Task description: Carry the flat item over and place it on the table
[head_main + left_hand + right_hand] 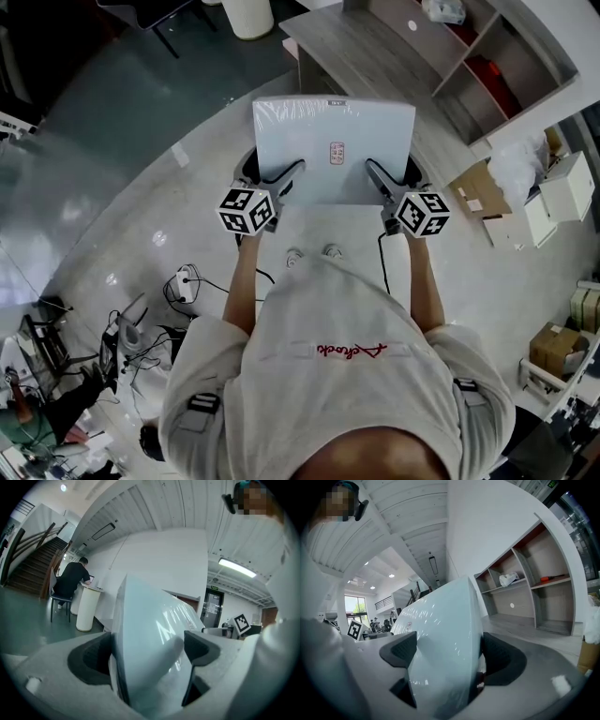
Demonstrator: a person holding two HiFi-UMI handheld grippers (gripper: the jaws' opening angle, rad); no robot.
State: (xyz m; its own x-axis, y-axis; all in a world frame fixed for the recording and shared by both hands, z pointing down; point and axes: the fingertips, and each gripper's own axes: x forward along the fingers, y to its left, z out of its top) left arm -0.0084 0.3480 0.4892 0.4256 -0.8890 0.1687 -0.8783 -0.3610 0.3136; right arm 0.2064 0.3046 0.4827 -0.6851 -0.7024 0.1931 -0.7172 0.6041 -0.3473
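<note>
The flat item is a white, plastic-wrapped flat box [333, 150], held level in front of the person between both grippers. My left gripper [286, 183] is shut on its left near edge and my right gripper [375, 178] is shut on its right near edge. In the left gripper view the box [150, 634] fills the gap of the left gripper [147, 656], with both dark pads pressed against it. The right gripper view shows the box [445, 634] the same way, clamped in the right gripper [450, 656]. A grey wooden table [375, 52] stands just beyond the box.
Open shelving [492, 56] rises behind the table. Cardboard boxes [478, 192] lie on the floor at the right. Cables and a power strip [178, 281] lie at the left. A white cylindrical bin [248, 14] stands far back, and a seated person [70, 581] is at a desk.
</note>
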